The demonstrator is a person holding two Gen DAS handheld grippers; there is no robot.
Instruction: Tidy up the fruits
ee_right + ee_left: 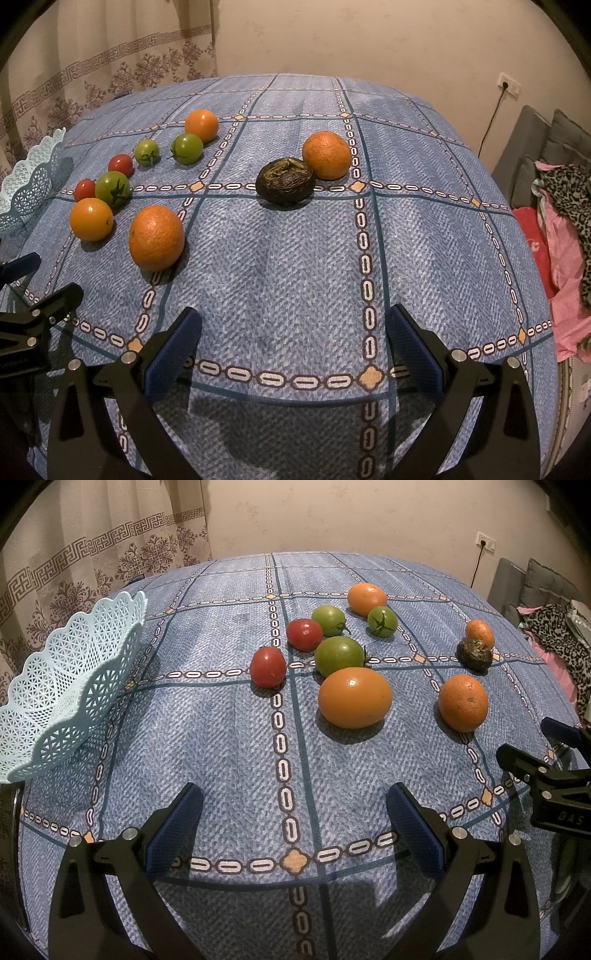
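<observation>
Fruits lie loose on the blue patterned tablecloth (229,746). A cluster holds two red tomatoes (268,666), three green tomatoes (340,655) and two smooth orange tomatoes (355,697). Further right lie a big orange (463,702), a smaller orange (479,633) and a dark shrivelled fruit (474,654), the last also central in the right wrist view (286,180). A pale blue lattice basket (66,686) stands at the left, empty as far as visible. My left gripper (293,812) and right gripper (293,332) hover open near the table's front edge, holding nothing.
A patterned curtain (92,561) hangs behind the basket. Past the table's right edge is a grey sofa (535,147) with pink and leopard-print cloth (569,229). A wall socket with a cable (509,86) sits on the back wall.
</observation>
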